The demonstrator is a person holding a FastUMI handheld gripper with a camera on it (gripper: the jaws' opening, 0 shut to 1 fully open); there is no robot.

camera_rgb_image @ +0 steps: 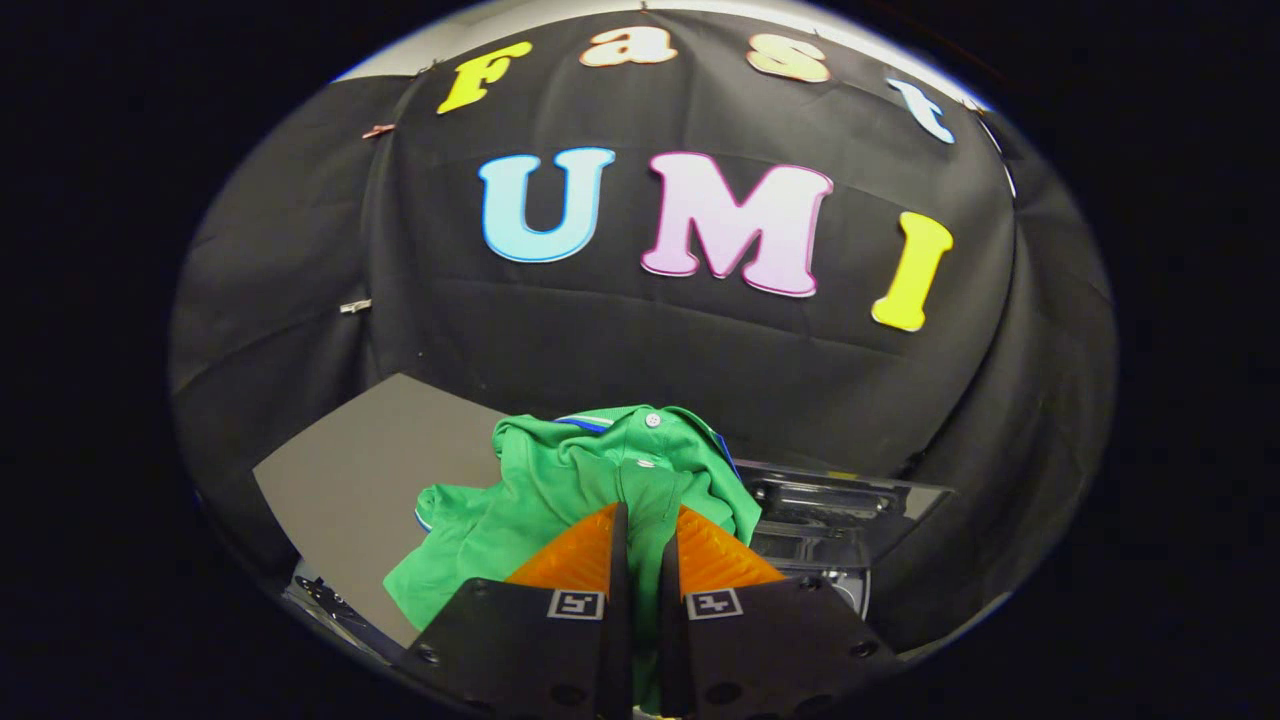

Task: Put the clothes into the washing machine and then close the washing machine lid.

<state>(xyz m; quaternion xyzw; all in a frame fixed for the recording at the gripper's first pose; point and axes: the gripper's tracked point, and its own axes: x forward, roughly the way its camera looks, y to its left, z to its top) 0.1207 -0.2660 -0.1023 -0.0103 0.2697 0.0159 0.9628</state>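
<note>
We find the gripper (643, 520) nearly closed, both fingers pinching a fold of the green shirt (590, 490), which hangs above the washing machine (850, 540) w/ raised lid (370, 470); recommend lowering garment fully into the opening before release.

The green shirt (560, 490) is bunched, so its full shape and far side cannot be made out, and its lower middle is covered by the tongs (645, 525), whose fingers close on a fold of it. The washing machine (840, 520) is largely hidden behind the shirt (its opening cannot be seen). The grey lid (370, 470) has its near corner cut off.
</note>
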